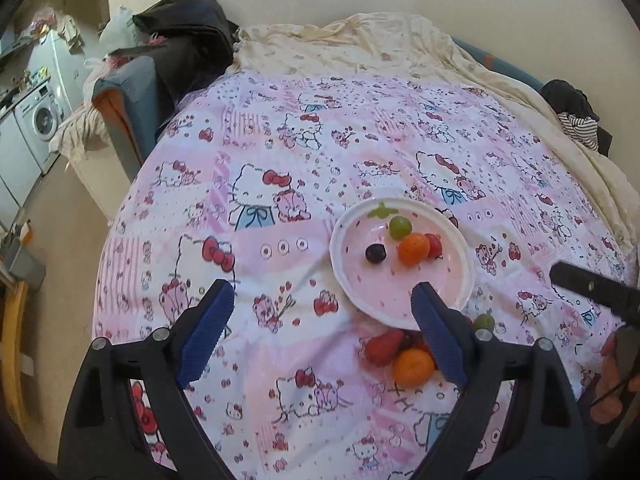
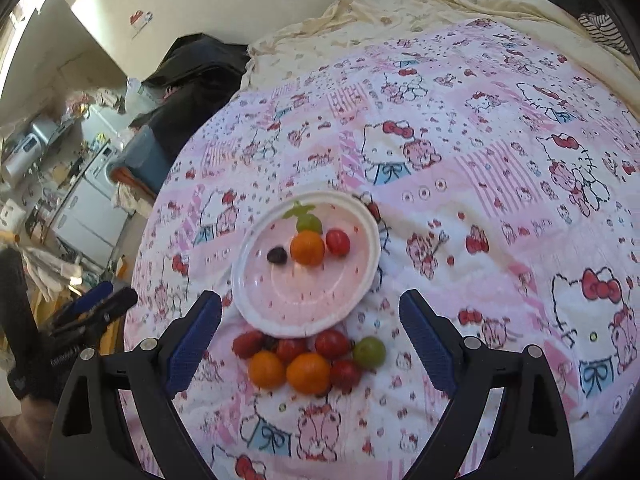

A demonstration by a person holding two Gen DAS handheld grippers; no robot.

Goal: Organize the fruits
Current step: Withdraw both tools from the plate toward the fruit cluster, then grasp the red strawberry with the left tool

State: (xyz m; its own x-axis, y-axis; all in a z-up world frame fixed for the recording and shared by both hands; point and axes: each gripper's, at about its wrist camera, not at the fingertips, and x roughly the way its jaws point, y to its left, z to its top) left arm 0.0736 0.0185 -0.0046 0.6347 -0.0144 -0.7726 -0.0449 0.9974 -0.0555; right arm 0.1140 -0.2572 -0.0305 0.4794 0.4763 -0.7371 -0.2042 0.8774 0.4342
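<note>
A white plate with a pink inside [image 2: 304, 296] [image 1: 384, 296] lies on the Hello Kitty bedspread. On it sit a green grape [image 2: 309, 222], an orange [image 2: 307, 247], a red tomato [image 2: 338, 242] and a dark grape [image 2: 277, 255]. Just in front of the plate is a loose pile: a strawberry [image 2: 248, 344], two oranges [image 2: 308, 373], red tomatoes [image 2: 332, 343] and a green grape [image 2: 369, 353]. My right gripper [image 2: 311, 303] hovers open above the pile and the plate's near rim. My left gripper [image 1: 320, 296] is open too, left of the plate, holding nothing.
A cream blanket [image 1: 360, 44] is bunched at the far end of the bed, dark clothes [image 1: 188, 28] at its far left corner, a striped garment [image 1: 580, 124] at the right. The bed's left edge drops to the floor, with a washing machine [image 1: 40, 120] beyond.
</note>
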